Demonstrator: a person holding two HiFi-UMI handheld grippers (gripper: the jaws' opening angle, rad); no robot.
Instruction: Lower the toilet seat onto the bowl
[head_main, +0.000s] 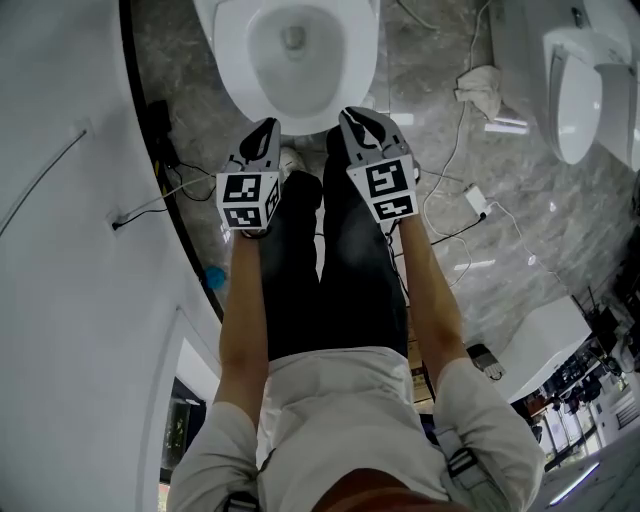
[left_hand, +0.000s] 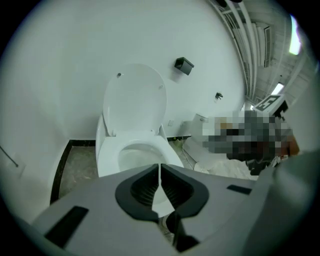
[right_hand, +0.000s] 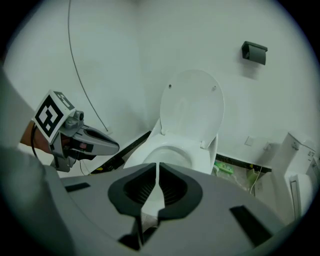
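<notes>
The left gripper (left_hand: 160, 169) and the right gripper (right_hand: 158, 167) each had their jaws pressed together with nothing between them. They hung side by side above the person's legs and were well apart from the toilet at 12 o'clock. The toilet seat (head_main: 233, 55) looked as though it already lay flat on the bowl (right_hand: 172, 155), while the lid (left_hand: 135, 97) stood upright against the wall behind. If so, the step in hand was probably only a check. The ring should sit square on the rim all round, and any correction would best be a light press with a closed tip on the front edge, at 6 o'clock of the ring. A grab at the hinge side would be the wrong way to do it. The floor (head_main: 560, 190) was grey marbled tile, edged by a black skirting (head_main: 150, 120) where it met a curved white wall (head_main: 60, 250). Loose cables (head_main: 445, 170) trailed at 3 o'clock of the person, and a crumpled cloth (head_main: 482, 85) lay at 1 o'clock. A second white fixture (head_main: 575, 95) stood at 2 o'clock. A small black box (right_hand: 254, 52) was mounted on the wall above the lid.
</notes>
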